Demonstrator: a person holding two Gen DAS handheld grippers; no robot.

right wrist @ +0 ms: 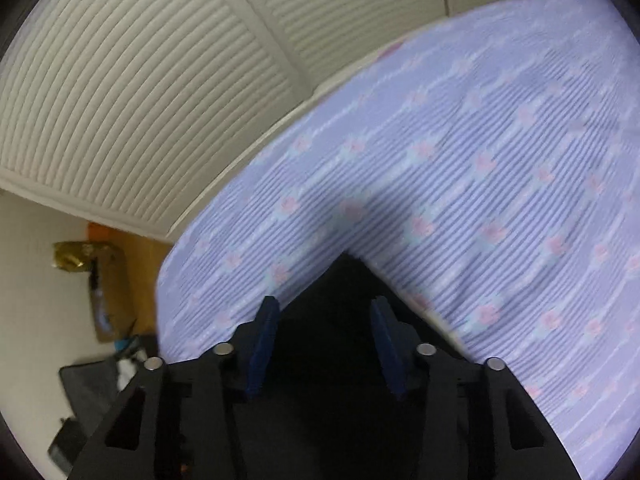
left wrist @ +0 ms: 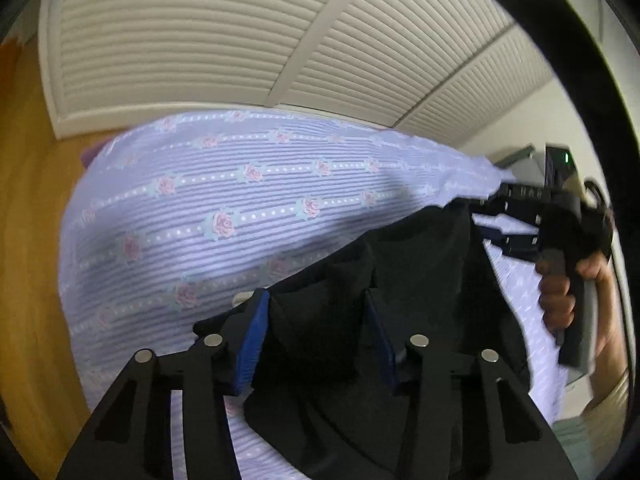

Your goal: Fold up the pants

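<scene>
The black pants (left wrist: 400, 280) hang lifted above a bed with a lilac flowered sheet (left wrist: 240, 200). My left gripper (left wrist: 316, 336) has its blue pads on either side of a bunched fold of the black cloth and holds it. My right gripper (left wrist: 492, 216) shows at the right of the left wrist view, held by a hand, gripping the far end of the pants. In the right wrist view my right gripper (right wrist: 326, 344) has black cloth (right wrist: 328, 320) filling the space between its blue pads, over the sheet (right wrist: 480, 160).
White louvred closet doors (left wrist: 240, 40) stand behind the bed. A wooden floor (left wrist: 28, 240) lies to the left. In the right wrist view a cardboard box (right wrist: 108, 288) and dark clutter (right wrist: 88, 400) sit on the floor at lower left.
</scene>
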